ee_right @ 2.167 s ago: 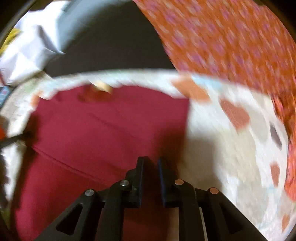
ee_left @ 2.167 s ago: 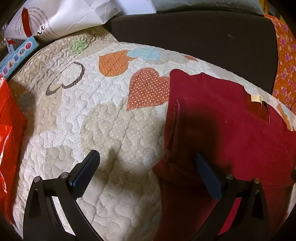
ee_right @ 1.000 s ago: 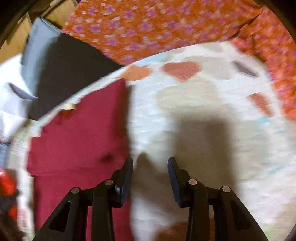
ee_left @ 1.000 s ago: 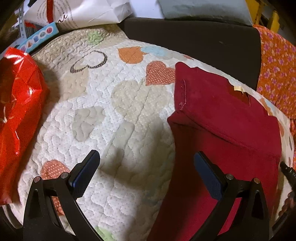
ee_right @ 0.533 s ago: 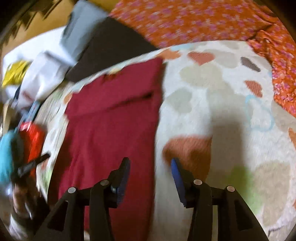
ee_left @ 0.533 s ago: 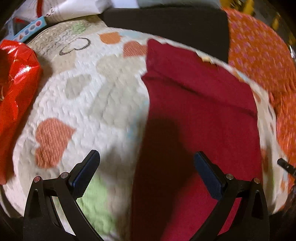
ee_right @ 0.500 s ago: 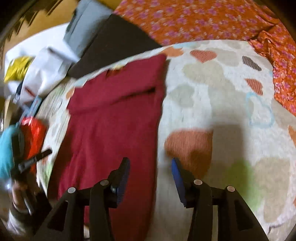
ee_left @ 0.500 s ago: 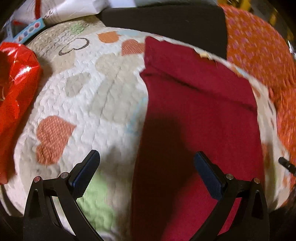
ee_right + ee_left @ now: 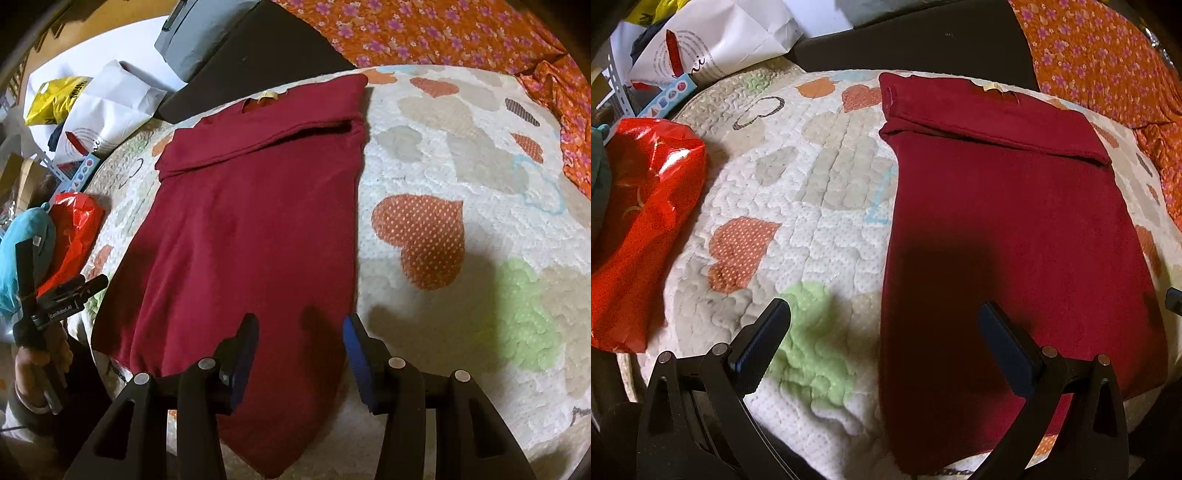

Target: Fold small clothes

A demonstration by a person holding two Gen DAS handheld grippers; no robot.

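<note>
- The shirt point(image 9: 1008, 206) is dark red, of a soft, plain cloth with no print.
- It lies flat on the heart-patterned quilt point(image 9: 820, 192), folded lengthwise into a long, narrow strip with both side edges fairly straight.
- Its collar end lies at the quilt's far edge; a small pale label point(image 9: 266, 96) shows at the neck opening there.
- Just below the collar a folded band runs straight across the strip, with a stitched hem along it.
- The bottom end reaches the quilt's near edge and hangs a little over it, tapering to a rounded point in the right wrist view.
- The cloth is mostly smooth, with a few shallow lengthwise creases.
</note>
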